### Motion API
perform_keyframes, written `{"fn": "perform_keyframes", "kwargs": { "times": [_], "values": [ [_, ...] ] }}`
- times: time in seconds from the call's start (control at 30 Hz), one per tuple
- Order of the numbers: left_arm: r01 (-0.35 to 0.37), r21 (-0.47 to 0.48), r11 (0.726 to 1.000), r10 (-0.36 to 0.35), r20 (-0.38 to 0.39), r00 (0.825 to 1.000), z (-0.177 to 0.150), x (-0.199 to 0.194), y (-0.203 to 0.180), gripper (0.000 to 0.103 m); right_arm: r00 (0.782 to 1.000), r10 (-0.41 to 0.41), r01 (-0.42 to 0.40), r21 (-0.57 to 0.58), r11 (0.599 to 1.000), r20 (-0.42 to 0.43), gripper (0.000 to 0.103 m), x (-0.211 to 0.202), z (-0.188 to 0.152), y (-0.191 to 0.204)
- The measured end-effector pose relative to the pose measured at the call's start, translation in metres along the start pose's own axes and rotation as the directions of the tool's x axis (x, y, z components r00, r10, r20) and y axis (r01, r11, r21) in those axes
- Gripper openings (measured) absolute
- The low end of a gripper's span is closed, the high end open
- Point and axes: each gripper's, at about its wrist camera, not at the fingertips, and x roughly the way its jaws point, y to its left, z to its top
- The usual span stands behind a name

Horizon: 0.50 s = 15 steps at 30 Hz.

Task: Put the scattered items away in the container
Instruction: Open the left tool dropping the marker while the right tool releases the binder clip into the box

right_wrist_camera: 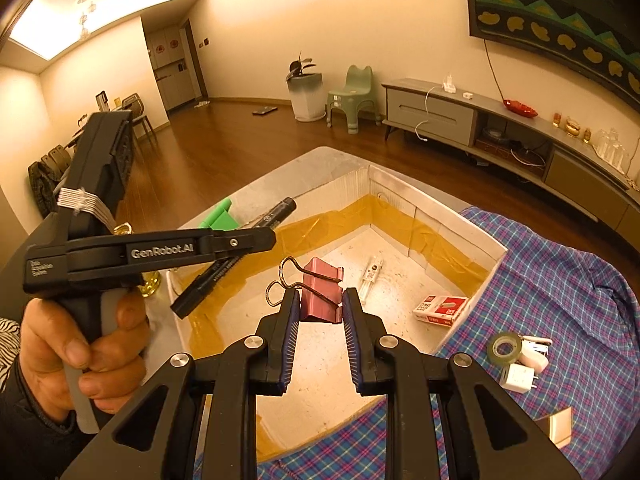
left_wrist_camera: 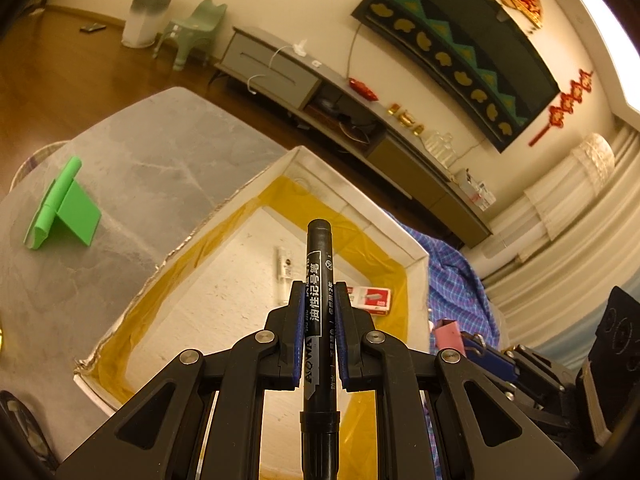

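My left gripper (left_wrist_camera: 319, 286) is shut on a black marker pen (left_wrist_camera: 319, 264), held upright over the white box (left_wrist_camera: 352, 196) with yellow tape inside. The right wrist view shows that same left gripper (right_wrist_camera: 264, 236) with the marker (right_wrist_camera: 276, 214) above the box's left side. My right gripper (right_wrist_camera: 320, 296) is shut on a pink binder clip (right_wrist_camera: 322, 292), hanging over the box (right_wrist_camera: 456, 220). On the box floor lie a red-and-white staple packet (right_wrist_camera: 440, 310) and a small white tube (right_wrist_camera: 370, 276). The pink clip (left_wrist_camera: 448, 336) also shows at the right in the left wrist view.
A green stand (left_wrist_camera: 64, 208) sits on the grey table (left_wrist_camera: 152, 160) left of the box. On the blue plaid cloth (right_wrist_camera: 560, 280) right of the box lie a tape roll (right_wrist_camera: 505, 348), a white plug (right_wrist_camera: 518, 378) and a small tan piece (right_wrist_camera: 558, 426). A person's hand (right_wrist_camera: 80, 352) holds the left gripper.
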Motion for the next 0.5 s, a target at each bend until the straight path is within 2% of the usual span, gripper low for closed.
{"fn": "perform_keyframes", "kwargs": {
  "times": [0.3,0.5],
  "values": [
    [-0.071,-0.025,0.997,0.07,-0.01,0.997,0.005,0.007,0.014,0.013,0.997,-0.012,0.011,-0.01,1.0,-0.079,0.023,0.043,0.024,-0.008],
    [-0.076,-0.021,0.997,0.075,-0.033,0.997,0.004,0.011,0.018,0.013,0.99,-0.028,0.026,-0.019,0.999,-0.141,0.023,0.076,0.045,-0.008]
  ]
}}
